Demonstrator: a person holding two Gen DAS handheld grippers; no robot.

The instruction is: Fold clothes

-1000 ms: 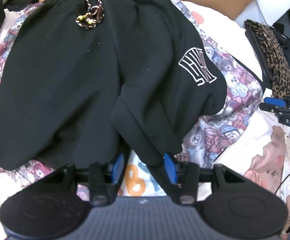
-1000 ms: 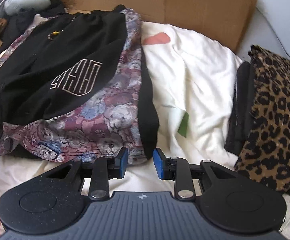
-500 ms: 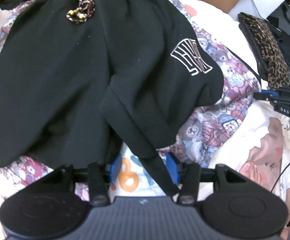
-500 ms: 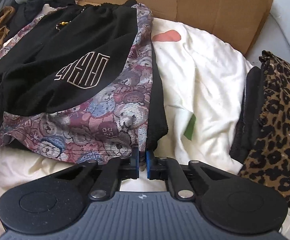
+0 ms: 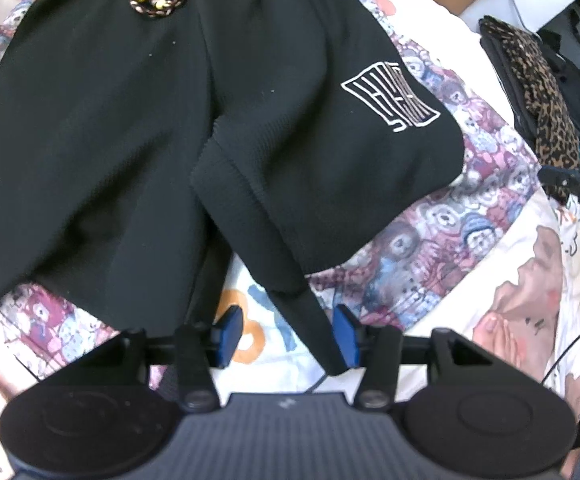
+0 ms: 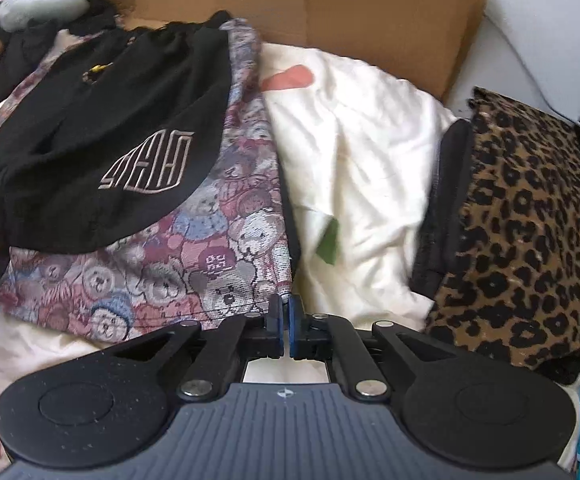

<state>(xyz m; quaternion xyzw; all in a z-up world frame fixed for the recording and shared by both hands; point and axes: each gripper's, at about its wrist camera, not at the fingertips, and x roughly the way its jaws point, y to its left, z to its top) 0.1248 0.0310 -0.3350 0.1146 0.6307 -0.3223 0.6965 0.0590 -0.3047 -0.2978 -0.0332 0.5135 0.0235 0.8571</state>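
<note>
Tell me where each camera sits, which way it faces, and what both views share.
Left wrist: on the left hand-held gripper, facing steeply down at the black shorts; its pads stand apart, a black strip between them; the right hand-held gripper's tip shows at the picture's right.
Right wrist: on the right hand-held gripper, angled down at the bear-print garment; its pads are shut at that hem.
Shared: shorts with white logo, bear-print garment, leopard-print cloth, cardboard.

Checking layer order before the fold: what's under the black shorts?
The black shorts lie on a teddy-bear print garment, which shows along their right side and lower edges. That garment rests on the cream bedding. Its middle is covered by the shorts.
</note>
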